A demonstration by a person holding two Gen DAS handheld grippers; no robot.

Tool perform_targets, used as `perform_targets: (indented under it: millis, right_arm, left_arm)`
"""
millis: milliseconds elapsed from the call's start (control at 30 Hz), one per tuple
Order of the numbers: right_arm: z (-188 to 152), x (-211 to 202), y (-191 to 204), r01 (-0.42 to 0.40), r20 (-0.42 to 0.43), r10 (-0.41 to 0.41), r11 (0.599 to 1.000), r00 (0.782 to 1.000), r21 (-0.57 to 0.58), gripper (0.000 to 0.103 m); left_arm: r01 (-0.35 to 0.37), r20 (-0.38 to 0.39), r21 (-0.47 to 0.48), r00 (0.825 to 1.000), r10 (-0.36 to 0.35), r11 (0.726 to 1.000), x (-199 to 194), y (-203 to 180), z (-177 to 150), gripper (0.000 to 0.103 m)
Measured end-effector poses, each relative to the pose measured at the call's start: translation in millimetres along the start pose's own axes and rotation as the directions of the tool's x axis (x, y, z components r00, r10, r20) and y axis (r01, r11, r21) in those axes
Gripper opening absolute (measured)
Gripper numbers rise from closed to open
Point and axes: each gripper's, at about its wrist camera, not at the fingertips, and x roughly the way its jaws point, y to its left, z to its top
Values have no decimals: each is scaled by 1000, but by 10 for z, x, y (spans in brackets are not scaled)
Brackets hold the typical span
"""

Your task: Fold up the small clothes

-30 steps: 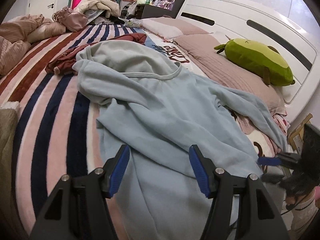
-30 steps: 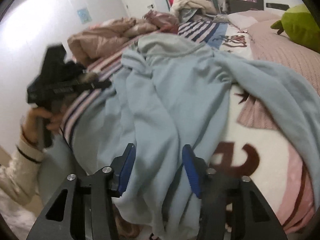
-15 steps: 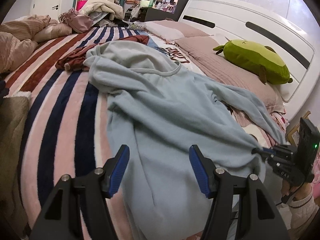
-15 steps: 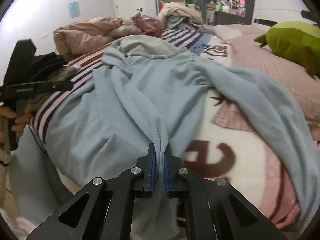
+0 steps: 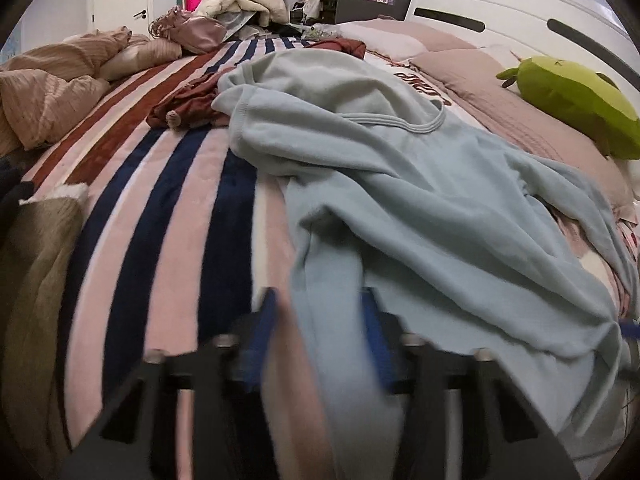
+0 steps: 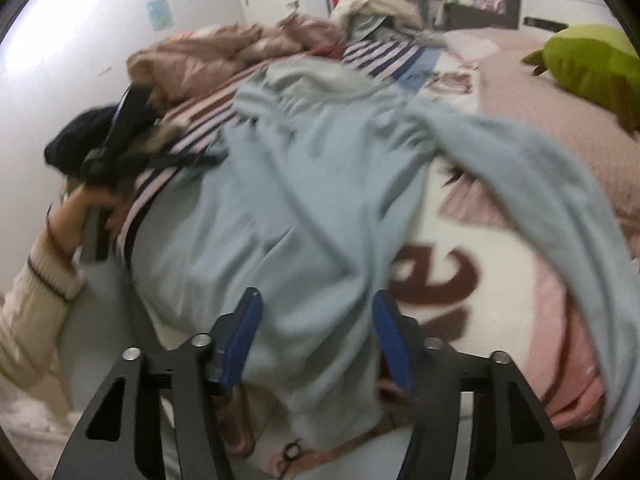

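A light blue sweatshirt (image 5: 400, 200) lies rumpled on the bed, neckline at the far end and hem over the near edge. My left gripper (image 5: 318, 320) is blurred and low at the hem. Its jaws are closing, with a fold of the sweatshirt between the blue pads, which still stand apart from the cloth. In the right wrist view the same sweatshirt (image 6: 300, 200) runs down between the pads of my right gripper (image 6: 316, 320). These jaws are opening and do not press on the cloth. A hand (image 6: 80, 208) in a cream sleeve holds the left gripper at the bed's left side.
A striped pink, navy and maroon blanket (image 5: 160, 220) covers the bed. A maroon garment (image 5: 192, 100) lies beyond the sweatshirt. A green plush toy (image 5: 576, 104) rests on pillows by the white headboard (image 5: 500, 12). Crumpled pink bedding (image 5: 48, 96) and an olive cloth (image 5: 36, 280) sit at left.
My right gripper, shut on the sweatshirt's hem half a second ago, now has its jaws apart. My left gripper has dropped toward the hem and its pads have come closer together.
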Motion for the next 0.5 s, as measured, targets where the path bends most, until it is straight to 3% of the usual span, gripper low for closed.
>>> perform_targets:
  millis: [33,133,167,200,233,333,433,500]
  right_arm:
    - [-35,60,35,5,-8,-5,1000,1000,5,56]
    - [-107,176,135,76,-2,-76,997,997,-12,54]
    - [-114,173,174,111,11,-110,993,994,-39,38]
    - [-115,151,205,161,24,-160,984,987,-73,12]
    - [-105,131,207,183,29,-182,979,983,-90,5]
    - [-74,23,152,199,29,-197,971,980,-130,5]
    - [-30,-154,122,293,69,-285,939,956,-182,5]
    - [32,-327,103,313,103,-298,931,949,-189,5]
  left_arm:
    - [-14,4,4,1000,14,1000,19,-2,9,9]
    - [-85,33,30,996,84,996,-15,7,4,8]
    - [-115,41,36,993,113,993,-36,30,-2,7]
    - [-149,46,37,988,147,988,-52,72,-7,7]
    - [-173,48,33,984,171,984,-64,110,-17,7]
    - [-160,32,26,987,159,987,-42,196,-53,7]
    - [-156,29,43,987,155,987,-70,149,-72,11]
    - [-110,40,19,993,109,994,-165,137,-69,16]
